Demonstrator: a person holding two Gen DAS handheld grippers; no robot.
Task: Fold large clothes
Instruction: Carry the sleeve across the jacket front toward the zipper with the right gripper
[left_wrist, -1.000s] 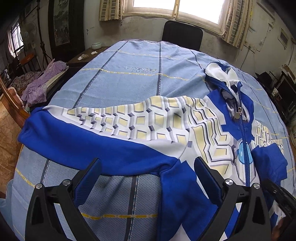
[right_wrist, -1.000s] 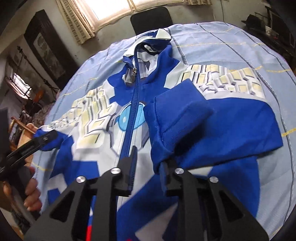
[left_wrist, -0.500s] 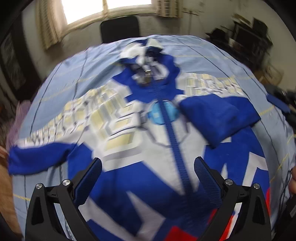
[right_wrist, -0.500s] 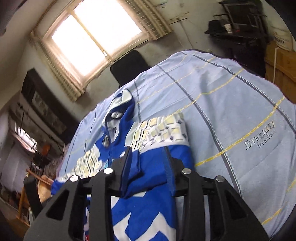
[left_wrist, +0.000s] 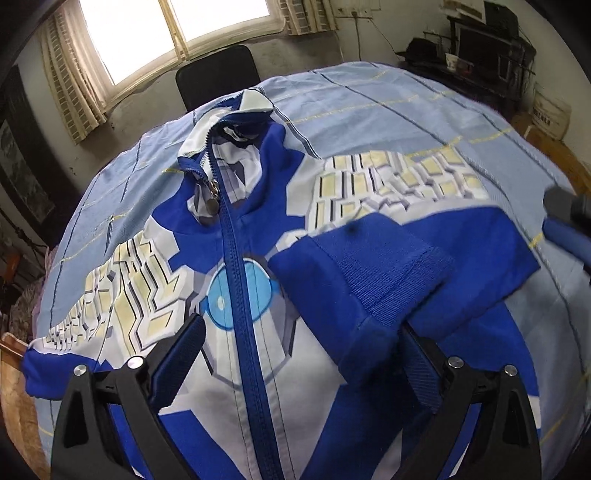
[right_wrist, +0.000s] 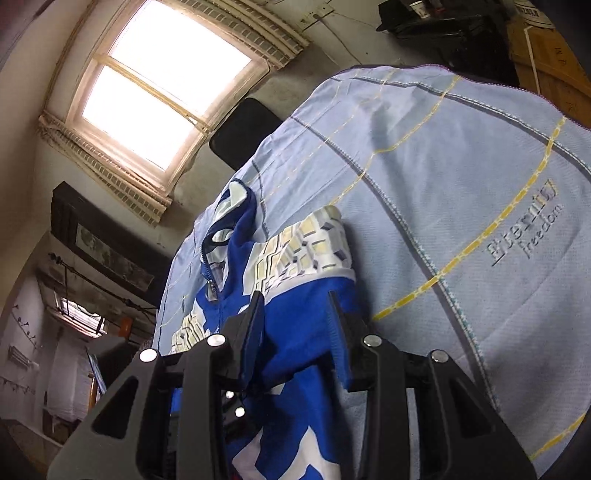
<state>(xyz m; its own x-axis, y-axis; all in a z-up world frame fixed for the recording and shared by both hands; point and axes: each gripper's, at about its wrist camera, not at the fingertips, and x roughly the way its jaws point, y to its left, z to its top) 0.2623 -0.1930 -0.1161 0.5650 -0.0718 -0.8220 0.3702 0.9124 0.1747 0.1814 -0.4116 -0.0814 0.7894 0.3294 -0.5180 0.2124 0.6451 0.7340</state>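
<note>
A blue and white zip jacket (left_wrist: 236, 258) with yellow block pattern lies front up on a light blue sheet (left_wrist: 369, 110). Its right sleeve (left_wrist: 369, 273) is folded in over the chest; the left sleeve (left_wrist: 92, 295) lies stretched out. My left gripper (left_wrist: 299, 354) is open and empty above the jacket's lower front. My right gripper (right_wrist: 295, 325) stands part open low over the jacket's right side (right_wrist: 295, 332), with blue cloth between its fingers; no grip shows. It also shows at the right edge of the left wrist view (left_wrist: 569, 229).
A black chair (left_wrist: 218, 74) stands behind the table under a window (left_wrist: 177, 33). Dark shelves with clutter (left_wrist: 480, 44) are at the back right. A wooden edge (left_wrist: 14, 369) shows at the left. The sheet's right half (right_wrist: 480, 184) bears printed lettering.
My left gripper swung from the outstretched left sleeve to the jacket's middle. My right gripper let go of the folded right sleeve, opened wider and moved out to the jacket's right side.
</note>
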